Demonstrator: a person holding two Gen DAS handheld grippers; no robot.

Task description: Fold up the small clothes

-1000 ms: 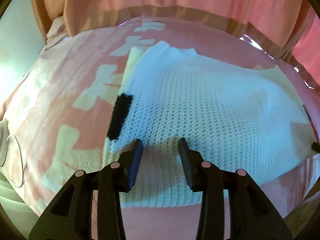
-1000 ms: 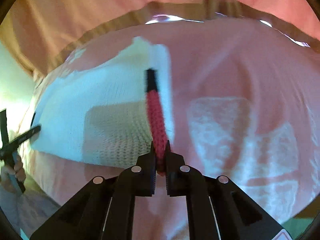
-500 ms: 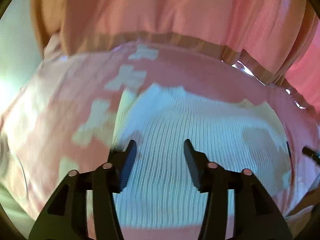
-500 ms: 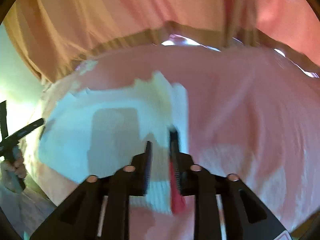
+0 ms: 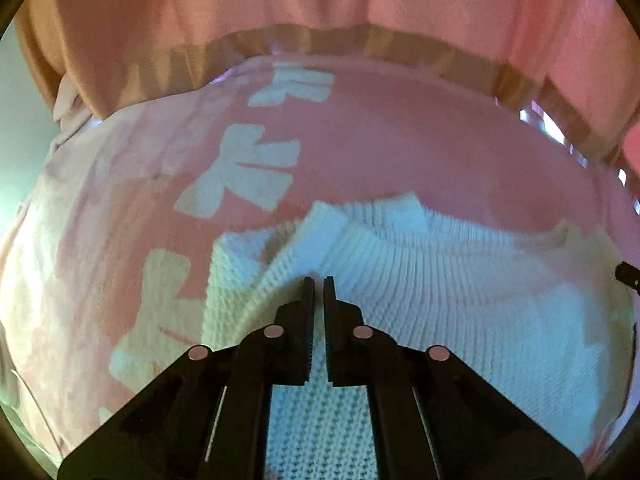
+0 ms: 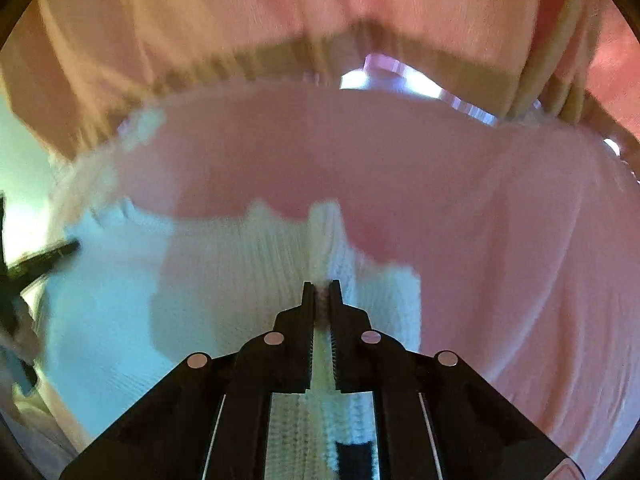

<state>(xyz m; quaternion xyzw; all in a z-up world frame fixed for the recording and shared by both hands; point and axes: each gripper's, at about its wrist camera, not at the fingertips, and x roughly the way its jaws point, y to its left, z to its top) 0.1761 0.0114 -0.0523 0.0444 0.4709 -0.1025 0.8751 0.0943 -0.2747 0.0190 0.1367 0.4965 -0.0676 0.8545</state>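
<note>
A white knit garment [image 5: 460, 288] lies on a pink bedcover [image 5: 380, 148] with pale bow shapes. My left gripper [image 5: 319, 282] is shut on a raised fold near the garment's left edge. In the right wrist view the same white knit garment [image 6: 224, 280] fills the lower left, and my right gripper [image 6: 322, 286] is shut on its right edge, with a pinch of knit and a bit of red trim between the jaws. A black patch of the garment [image 6: 354, 460] shows under the right gripper. The left gripper's tip [image 6: 44, 260] appears at the far left.
A pink curtain [image 5: 320, 0] with a tan band hangs behind the bed's far edge. Bright window gaps [image 6: 396, 76] show below it. A pale wall [image 5: 16, 120] is at the left. Bare bedcover [image 6: 500, 220] stretches to the right of the garment.
Both grippers have moved forward over the garment and closed. The left gripper was open a second ago and is now shut on a fold. The right released the red-black trim, then regripped the edge.
</note>
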